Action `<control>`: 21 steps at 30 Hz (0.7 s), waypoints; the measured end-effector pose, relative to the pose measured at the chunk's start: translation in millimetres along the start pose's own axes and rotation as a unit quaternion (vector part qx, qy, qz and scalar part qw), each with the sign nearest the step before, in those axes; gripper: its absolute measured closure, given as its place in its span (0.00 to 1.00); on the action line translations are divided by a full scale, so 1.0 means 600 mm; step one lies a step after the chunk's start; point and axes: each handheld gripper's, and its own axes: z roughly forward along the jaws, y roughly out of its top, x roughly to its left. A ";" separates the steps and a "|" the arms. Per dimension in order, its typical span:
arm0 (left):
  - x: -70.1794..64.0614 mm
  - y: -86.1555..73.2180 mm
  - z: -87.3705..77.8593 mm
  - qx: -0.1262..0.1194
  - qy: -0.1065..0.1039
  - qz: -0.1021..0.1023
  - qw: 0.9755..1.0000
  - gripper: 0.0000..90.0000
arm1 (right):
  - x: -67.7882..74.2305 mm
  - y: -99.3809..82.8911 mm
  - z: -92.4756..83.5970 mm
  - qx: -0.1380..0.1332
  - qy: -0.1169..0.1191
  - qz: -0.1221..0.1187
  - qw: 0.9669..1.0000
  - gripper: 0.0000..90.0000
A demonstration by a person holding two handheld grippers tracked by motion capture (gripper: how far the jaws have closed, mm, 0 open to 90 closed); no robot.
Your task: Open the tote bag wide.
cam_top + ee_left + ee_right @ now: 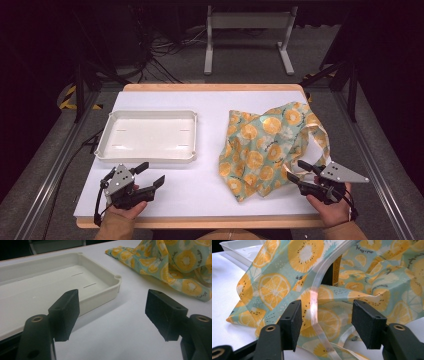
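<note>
The right gripper (295,171) rests at the near right edge of the table (210,185), its fingers (367,323) spread apart with nothing clamped between them. Straight ahead of those fingers, just beyond their tips, lies the crumpled cloth bag (262,147), printed with orange slices on pale green. Its pale handle strap (315,305) curves down through the gap between the two fingers in the right gripper view, but the pads do not press on it; whether the strap touches a finger I cannot tell. The bag's long axis runs from the near fingers away and slightly to the right, toward the far edge of the table.

The left gripper (151,174) sits at the near left, fingers (66,312) also apart and empty. The white tray (147,155) lies just ahead and to the left of them; the bag is well off to their right. So the right hand is plainly the nearer one to the bag, and a short forward push followed by a squeeze would likely catch the strap or the cloth behind it.

The table is white-topped with a wooden rim. Beyond it the room is dark, with cables on the floor and a grey metal stand (247,35) at the back.
</note>
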 end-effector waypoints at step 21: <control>0.003 0.001 0.001 0.000 0.000 0.001 1.000 0.32 | -0.020 0.011 -0.035 -0.028 -0.042 0.005 0.999 0.41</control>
